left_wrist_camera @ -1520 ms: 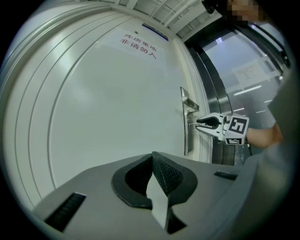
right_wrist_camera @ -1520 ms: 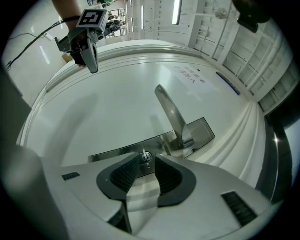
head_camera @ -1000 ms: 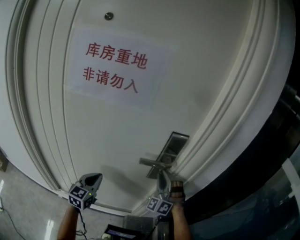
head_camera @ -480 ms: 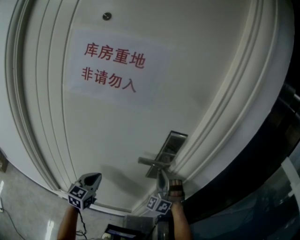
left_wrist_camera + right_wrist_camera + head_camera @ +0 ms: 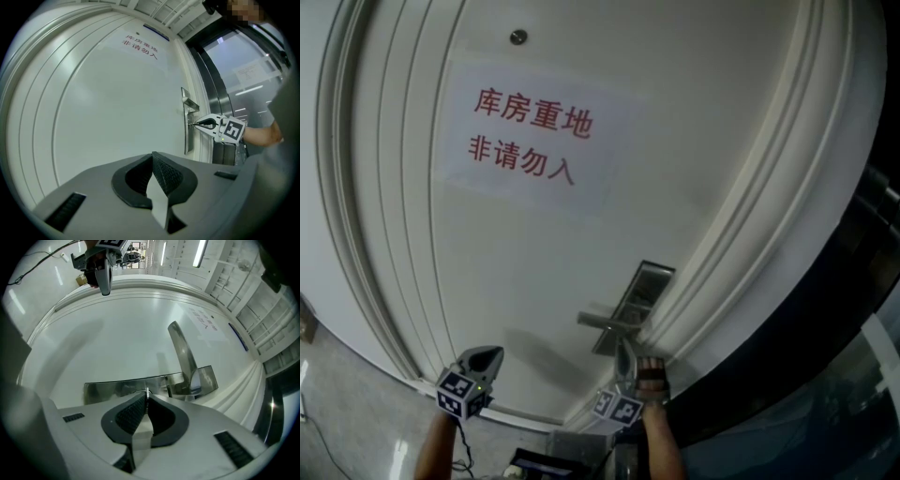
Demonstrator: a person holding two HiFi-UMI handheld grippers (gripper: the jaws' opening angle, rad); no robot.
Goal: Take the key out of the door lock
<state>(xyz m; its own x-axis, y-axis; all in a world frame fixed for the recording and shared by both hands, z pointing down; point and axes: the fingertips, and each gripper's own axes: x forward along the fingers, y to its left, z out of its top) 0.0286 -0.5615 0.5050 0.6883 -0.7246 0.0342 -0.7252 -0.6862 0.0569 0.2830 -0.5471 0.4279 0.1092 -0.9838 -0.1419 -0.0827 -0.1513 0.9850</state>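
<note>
Key (image 5: 147, 392): a thin bright metal sliver seen edge-on, dead ahead at the tips of the right gripper (image 5: 146, 398), shank seated in the lock of the brushed steel plate (image 5: 117, 389). The jaws have just been closing, and their ribbed black pads now pinch the key's flat head. Its long axis seems to run along the gripper's own line, into the door (image 5: 108, 343), so the pull looks like straight back. Lever handle (image 5: 182, 352), smooth curved steel, juts out just beyond the jaws, to their right. Left gripper (image 5: 153, 158) is clenched on nothing, well off to the side of the lock; the right is clearly nearer. Door is smooth, painted white, with moulded ribs at its edge.
</note>
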